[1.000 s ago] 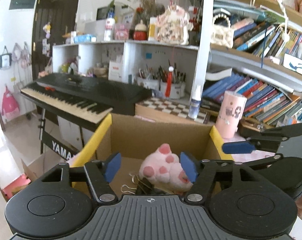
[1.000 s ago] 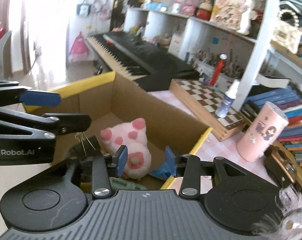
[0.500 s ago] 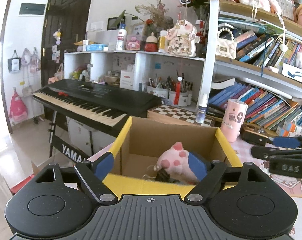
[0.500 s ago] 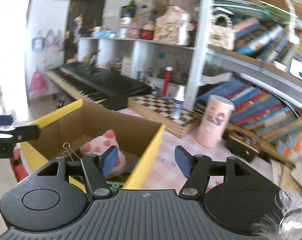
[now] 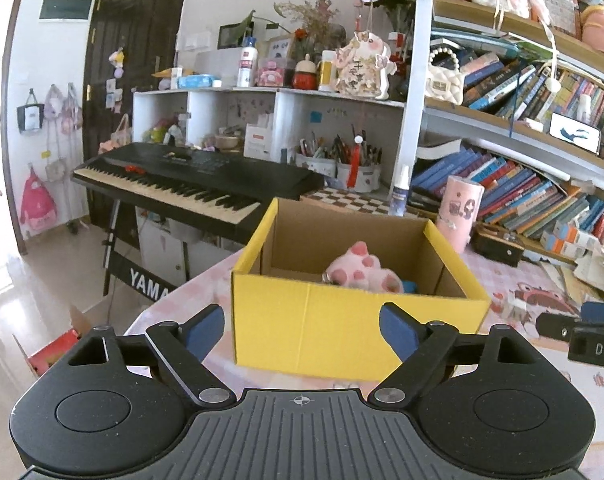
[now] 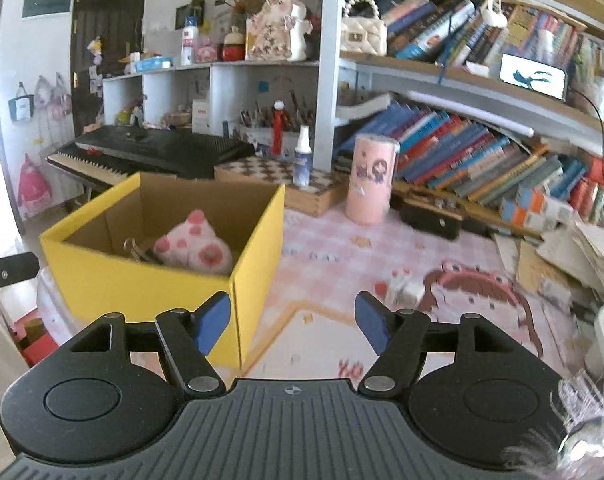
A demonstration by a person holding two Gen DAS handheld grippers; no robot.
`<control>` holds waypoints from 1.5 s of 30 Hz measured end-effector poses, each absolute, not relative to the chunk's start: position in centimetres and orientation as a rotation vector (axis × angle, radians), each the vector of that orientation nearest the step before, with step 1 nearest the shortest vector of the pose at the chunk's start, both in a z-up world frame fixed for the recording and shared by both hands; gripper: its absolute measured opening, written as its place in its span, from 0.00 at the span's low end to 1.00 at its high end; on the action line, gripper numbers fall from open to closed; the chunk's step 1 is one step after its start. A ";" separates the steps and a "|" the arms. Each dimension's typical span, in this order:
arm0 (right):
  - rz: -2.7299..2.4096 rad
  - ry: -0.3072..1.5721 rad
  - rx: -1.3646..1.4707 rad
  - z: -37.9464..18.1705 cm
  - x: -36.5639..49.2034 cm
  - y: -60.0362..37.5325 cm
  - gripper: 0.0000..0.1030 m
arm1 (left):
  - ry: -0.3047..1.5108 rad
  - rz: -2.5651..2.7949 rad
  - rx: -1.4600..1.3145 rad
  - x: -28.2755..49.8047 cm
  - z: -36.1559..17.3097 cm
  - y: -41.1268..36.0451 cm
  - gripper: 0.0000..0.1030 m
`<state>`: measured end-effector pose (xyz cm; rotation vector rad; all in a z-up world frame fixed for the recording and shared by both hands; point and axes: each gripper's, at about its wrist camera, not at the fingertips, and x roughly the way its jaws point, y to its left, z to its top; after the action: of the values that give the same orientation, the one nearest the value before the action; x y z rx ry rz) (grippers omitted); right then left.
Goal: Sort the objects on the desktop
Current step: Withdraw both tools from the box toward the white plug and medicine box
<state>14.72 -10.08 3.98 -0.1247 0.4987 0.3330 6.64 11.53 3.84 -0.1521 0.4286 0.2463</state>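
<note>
A yellow cardboard box (image 5: 342, 320) stands on the pink desk mat; it also shows in the right wrist view (image 6: 149, 292). Inside lie a pink plush paw toy (image 5: 358, 270) (image 6: 189, 246), binder clips (image 6: 135, 248) and something blue (image 5: 410, 286). My left gripper (image 5: 302, 330) is open and empty, in front of the box's near wall. My right gripper (image 6: 293, 322) is open and empty, in front of the box's right corner, above the mat. A small white object (image 6: 406, 290) lies on the mat to the right of the box.
A pink cylinder cup (image 6: 370, 180), a spray bottle (image 6: 302, 158) on a chessboard box (image 6: 277, 178) and a black case (image 6: 434, 212) stand behind. A keyboard (image 5: 189, 184) is at the left. Bookshelves (image 6: 482, 152) and paper piles (image 6: 582, 248) fill the right.
Both grippers have pulled back and up out of the box, away from the plush toy, and have opened wider. The box now lies wholly in front of them.
</note>
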 end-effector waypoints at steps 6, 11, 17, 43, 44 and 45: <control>0.323 0.558 -0.113 2.5 11.5 -9.8 0.71 | 0.443 0.252 -0.154 4.4 3.1 11.4 0.89; 0.346 0.600 -0.126 1.4 9.2 -9.1 0.72 | 0.480 0.238 -0.142 3.2 2.3 10.9 0.89; 0.361 0.655 -0.119 0.4 7.9 -8.7 0.73 | 0.544 0.208 -0.141 2.2 1.3 10.3 0.89; 0.264 0.707 -0.106 -0.8 4.6 -11.3 0.75 | 0.635 0.001 -0.089 2.4 -0.4 6.4 0.89; 0.257 0.707 -0.104 -0.8 4.6 -11.5 0.75 | 0.636 -0.008 -0.086 2.5 -0.5 6.1 0.89; 0.250 0.708 -0.101 -0.9 4.7 -11.8 0.75 | 0.637 -0.016 -0.082 2.7 -0.5 5.9 0.89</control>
<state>4.70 -11.78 -0.87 -0.1013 0.7076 0.2497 2.74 5.90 -0.51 -0.0823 0.6367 -0.0162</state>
